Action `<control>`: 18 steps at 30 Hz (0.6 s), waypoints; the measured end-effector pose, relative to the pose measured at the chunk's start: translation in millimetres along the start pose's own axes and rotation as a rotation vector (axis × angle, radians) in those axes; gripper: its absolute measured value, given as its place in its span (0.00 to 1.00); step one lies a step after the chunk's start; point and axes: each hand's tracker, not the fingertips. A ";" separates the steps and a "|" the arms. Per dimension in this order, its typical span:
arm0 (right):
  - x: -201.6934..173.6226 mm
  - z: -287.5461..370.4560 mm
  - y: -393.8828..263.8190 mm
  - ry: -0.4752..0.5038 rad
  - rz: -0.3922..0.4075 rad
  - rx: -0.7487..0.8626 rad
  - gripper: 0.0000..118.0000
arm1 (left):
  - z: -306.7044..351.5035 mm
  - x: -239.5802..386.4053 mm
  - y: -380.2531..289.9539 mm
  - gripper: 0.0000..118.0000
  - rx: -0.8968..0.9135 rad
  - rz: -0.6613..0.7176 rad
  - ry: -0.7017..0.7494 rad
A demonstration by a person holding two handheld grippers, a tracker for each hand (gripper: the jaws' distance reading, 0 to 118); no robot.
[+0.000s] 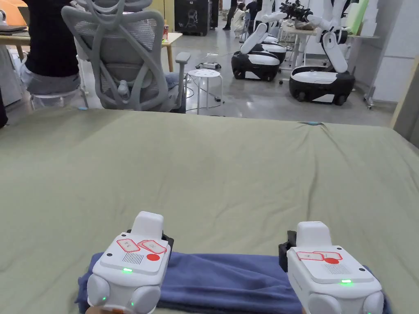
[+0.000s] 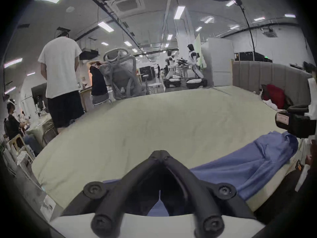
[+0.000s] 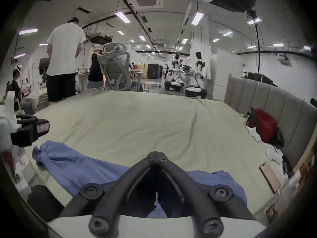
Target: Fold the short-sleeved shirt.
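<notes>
One blue shirt (image 1: 229,282), soft knit, folded into long band, along near edge of olive bed sheet (image 1: 212,171). Two grippers, left gripper (image 2: 160,153) and right gripper (image 3: 157,155), above shirt ends, both jaw pairs closed, empty.

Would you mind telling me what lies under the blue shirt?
The blue shirt lies bunched in a long strip on the green sheet. Whatever sits beneath the sheet is covered and cannot be seen.
</notes>
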 end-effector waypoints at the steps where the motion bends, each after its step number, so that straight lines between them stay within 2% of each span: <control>1: -1.7 0.1 0.4 0.006 0.002 -0.003 0.00 | 1.6 -14.8 -4.2 0.00 0.005 0.018 0.023; 5: -17.0 -0.8 -4.7 0.022 0.027 -0.006 0.00 | 12.7 -100.1 -34.0 0.01 -0.070 0.266 0.061; 6: -21.9 -2.4 -5.7 0.029 0.038 -0.013 0.00 | 11.9 -121.3 -43.5 0.21 -0.097 0.343 0.053; 7: -27.2 -5.2 -6.7 0.037 0.037 -0.020 0.00 | 8.6 -142.1 -52.8 0.47 -0.146 0.437 0.015; 9: -39.3 -10.9 -7.1 0.053 0.035 -0.036 0.00 | 3.5 -163.6 -66.6 0.97 -0.263 0.498 -0.086; 12: -60.0 -18.6 -6.5 0.073 0.057 -0.044 0.00 | -5.2 -178.3 -88.8 1.00 -0.234 0.685 -0.150; 15: -75.5 -22.7 -4.2 0.094 0.065 -0.050 0.00 | -32.8 -187.4 -117.1 0.97 -0.310 1.033 -0.294; 16: -79.5 -23.3 -4.0 0.096 0.073 -0.048 0.00 | -41.9 -185.1 -126.9 0.97 -0.319 1.123 -0.365; 18: -82.9 -24.5 -2.6 0.108 0.072 -0.051 0.00 | -61.8 -169.5 -140.2 0.96 -0.309 1.219 -0.541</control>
